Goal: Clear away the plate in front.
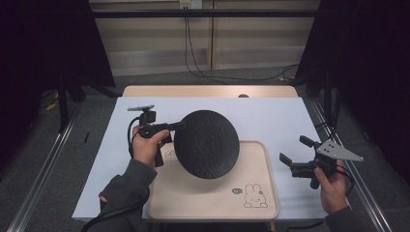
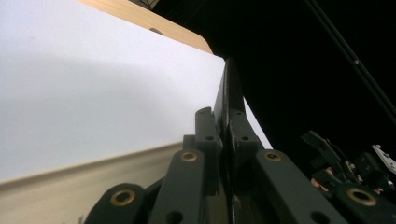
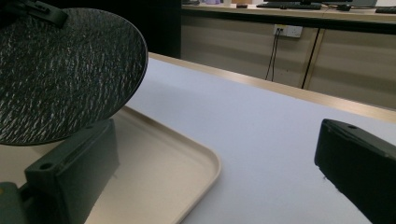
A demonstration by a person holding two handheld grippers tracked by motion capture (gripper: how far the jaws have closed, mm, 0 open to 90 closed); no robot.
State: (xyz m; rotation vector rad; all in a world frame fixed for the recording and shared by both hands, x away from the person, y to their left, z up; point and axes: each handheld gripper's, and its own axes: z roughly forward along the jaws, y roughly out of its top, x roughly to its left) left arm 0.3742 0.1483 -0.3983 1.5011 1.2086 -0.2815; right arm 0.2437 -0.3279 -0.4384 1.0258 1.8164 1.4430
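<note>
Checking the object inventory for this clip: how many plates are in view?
1. A round black textured plate is held tilted above the beige tray, its rim pinched by the left gripper. Nothing else plate-like shows on the table; none seems hidden.

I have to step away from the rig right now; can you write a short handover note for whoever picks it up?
Left hand-held gripper: shut on the rim of the round black textured plate, holding it tilted above the beige rectangular tray with a rabbit drawing.
Right hand-held gripper: open, holding nothing, over the white table cover to the right of the tray.
Done: plate gripped and lifted.
Left: probably setting the plate down flat, likely on the tray, then releasing.
</note>
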